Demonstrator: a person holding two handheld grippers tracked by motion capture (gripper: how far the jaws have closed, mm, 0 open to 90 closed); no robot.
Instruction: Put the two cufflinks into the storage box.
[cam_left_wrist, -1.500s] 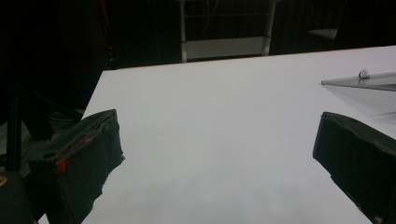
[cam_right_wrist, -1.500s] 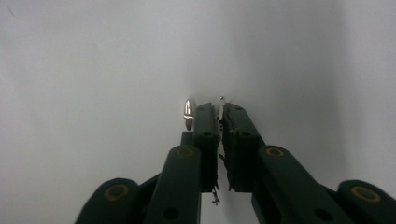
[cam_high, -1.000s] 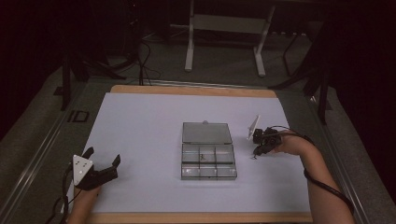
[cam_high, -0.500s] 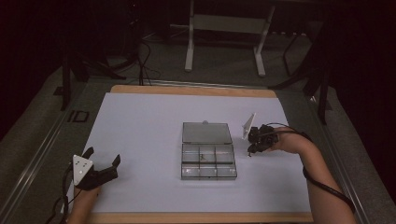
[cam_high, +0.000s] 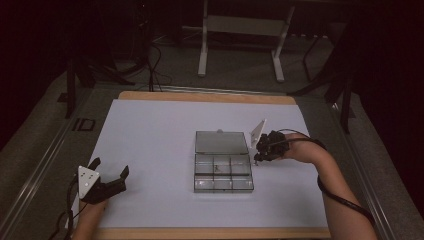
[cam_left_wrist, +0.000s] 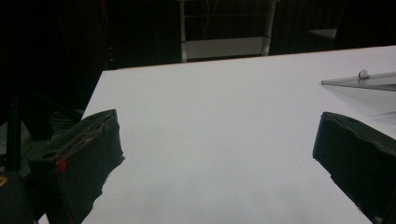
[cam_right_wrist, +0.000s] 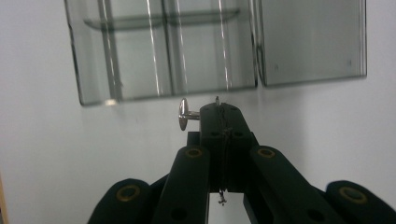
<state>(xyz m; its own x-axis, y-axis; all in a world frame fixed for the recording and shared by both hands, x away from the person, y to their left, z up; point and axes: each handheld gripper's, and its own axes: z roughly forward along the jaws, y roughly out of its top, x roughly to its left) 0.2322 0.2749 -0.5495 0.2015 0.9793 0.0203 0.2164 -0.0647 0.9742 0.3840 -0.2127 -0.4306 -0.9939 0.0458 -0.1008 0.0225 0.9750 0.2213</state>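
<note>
At the right edge of the clear plastic compartment box with its lid laid open (cam_high: 222, 165), the right gripper (cam_high: 258, 159) is held, jaws clamped on a small silver flat-headed pin (cam_right_wrist: 183, 114). Near the white table's (cam_high: 150, 135) front left corner, the left gripper (cam_high: 109, 176) is held with jaws spread wide and empty.

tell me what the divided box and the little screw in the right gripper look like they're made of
Box: likely clear hard plastic, glossy; the white table shows through its walls and open lid, which catch bright streaks. Screw: looks like bare metal, silvery and shiny, its round head glinting beside the shut right gripper.
</note>
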